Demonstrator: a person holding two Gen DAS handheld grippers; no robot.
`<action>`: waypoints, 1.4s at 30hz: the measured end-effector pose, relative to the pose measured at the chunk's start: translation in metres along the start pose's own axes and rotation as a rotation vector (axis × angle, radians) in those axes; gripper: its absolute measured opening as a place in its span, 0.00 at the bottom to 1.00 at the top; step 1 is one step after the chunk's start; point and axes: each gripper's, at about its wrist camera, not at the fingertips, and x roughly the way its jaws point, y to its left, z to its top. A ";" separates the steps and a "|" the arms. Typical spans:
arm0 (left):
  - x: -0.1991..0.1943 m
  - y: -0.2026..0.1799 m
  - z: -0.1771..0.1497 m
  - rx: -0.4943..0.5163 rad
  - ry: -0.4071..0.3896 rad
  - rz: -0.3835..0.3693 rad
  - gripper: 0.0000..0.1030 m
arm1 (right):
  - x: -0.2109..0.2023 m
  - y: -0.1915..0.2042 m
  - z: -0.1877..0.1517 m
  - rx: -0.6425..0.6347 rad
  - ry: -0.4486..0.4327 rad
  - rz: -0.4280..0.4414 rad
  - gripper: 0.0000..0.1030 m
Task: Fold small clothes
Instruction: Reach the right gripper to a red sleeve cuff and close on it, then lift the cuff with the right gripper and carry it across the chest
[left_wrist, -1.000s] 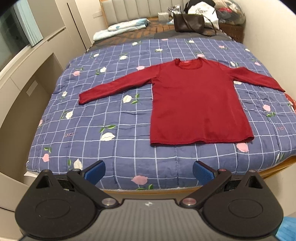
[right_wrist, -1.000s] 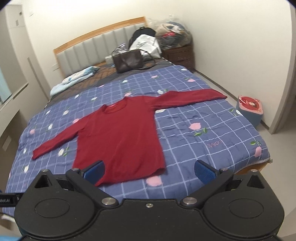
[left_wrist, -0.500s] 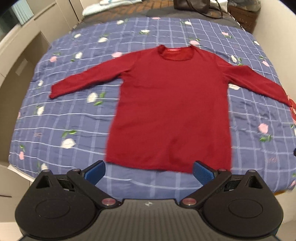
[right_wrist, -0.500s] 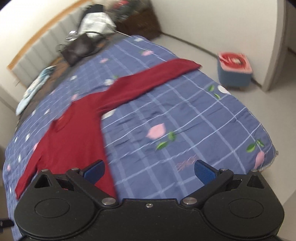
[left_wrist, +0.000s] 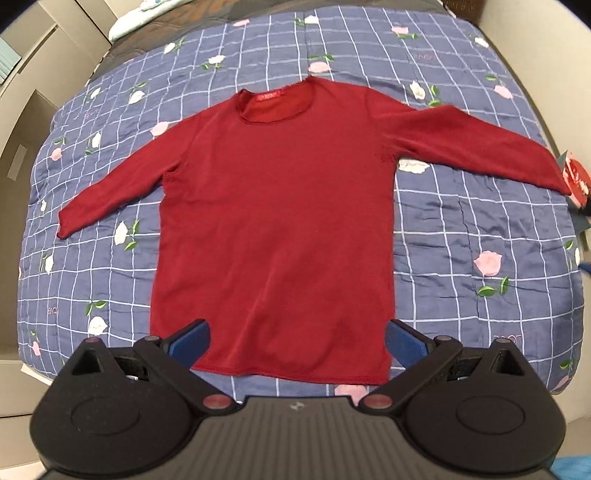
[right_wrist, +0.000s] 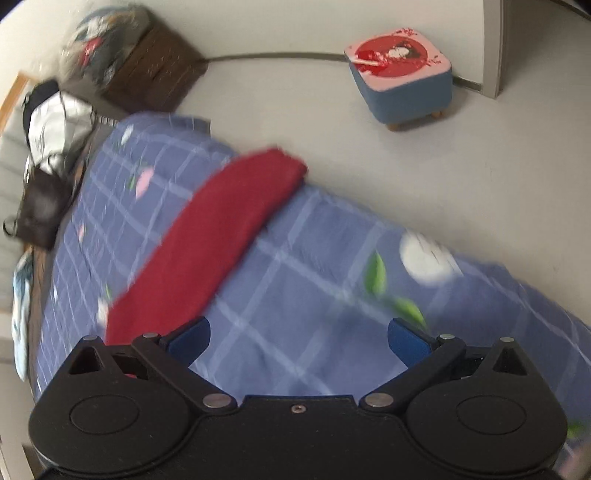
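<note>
- Red knit sweater (left_wrist: 273, 229) lies flat, front up, on the blue checked quilt (left_wrist: 461, 236) of the bed, both sleeves spread wide; no fold is made yet.
- Left gripper (left_wrist: 297, 338) hovers over the hem, jaws wide apart and empty, one blue pad near each bottom corner. A pinch here may catch the quilt along with the knit, and the bedding would lift with the fold.
- Right gripper (right_wrist: 298, 338) is also spread open and holds nothing, above the quilt just beside the right sleeve (right_wrist: 214, 236). This view is blurred, so the gap to the cloth is hard to judge.
- That cuff lies at the bed's edge; a loose grip could let it slide off toward the floor, where a small stool (right_wrist: 400, 79) stands.
- Thin knit may pick up one layer only, leaving the fold crooked.
</note>
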 end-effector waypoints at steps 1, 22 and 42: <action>0.002 -0.003 0.003 0.003 0.012 0.003 1.00 | 0.007 0.003 0.008 0.006 -0.007 0.006 0.99; 0.002 -0.001 0.025 -0.034 0.054 0.094 1.00 | 0.088 0.028 0.089 0.076 -0.107 -0.133 0.08; -0.026 0.068 0.021 -0.296 -0.031 0.059 1.00 | 0.014 0.106 0.062 -0.317 -0.196 -0.007 0.05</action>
